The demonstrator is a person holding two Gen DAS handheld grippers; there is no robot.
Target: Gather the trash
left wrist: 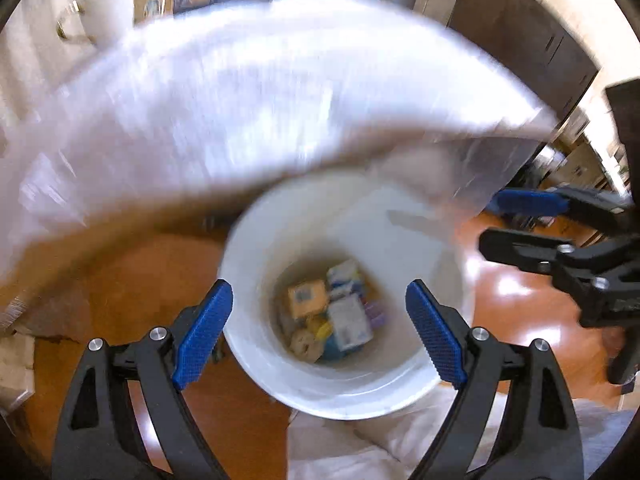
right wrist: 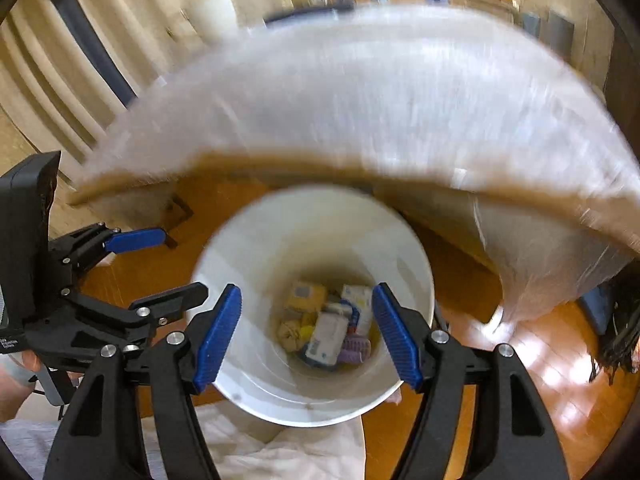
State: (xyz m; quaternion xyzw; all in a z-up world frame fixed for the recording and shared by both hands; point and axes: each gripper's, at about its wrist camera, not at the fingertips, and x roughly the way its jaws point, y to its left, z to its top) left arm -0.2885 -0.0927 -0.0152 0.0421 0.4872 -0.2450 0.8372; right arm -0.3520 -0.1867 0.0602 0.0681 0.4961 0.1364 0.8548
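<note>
A white bucket stands on the wooden floor, seen from above in both wrist views. At its bottom lies the trash: small boxes, wrappers and a purple piece. My left gripper hangs above the bucket's near left side, jaws wide apart and holding nothing. My right gripper hovers over the bucket mouth beside it, also open with nothing between its blue pads. Both views are blurred.
Just beyond the bucket is a table edge covered by a whitish plastic sheet. White fabric lies against the bucket's near side. Shiny wooden floor surrounds it. A person's hand shows at the lower left.
</note>
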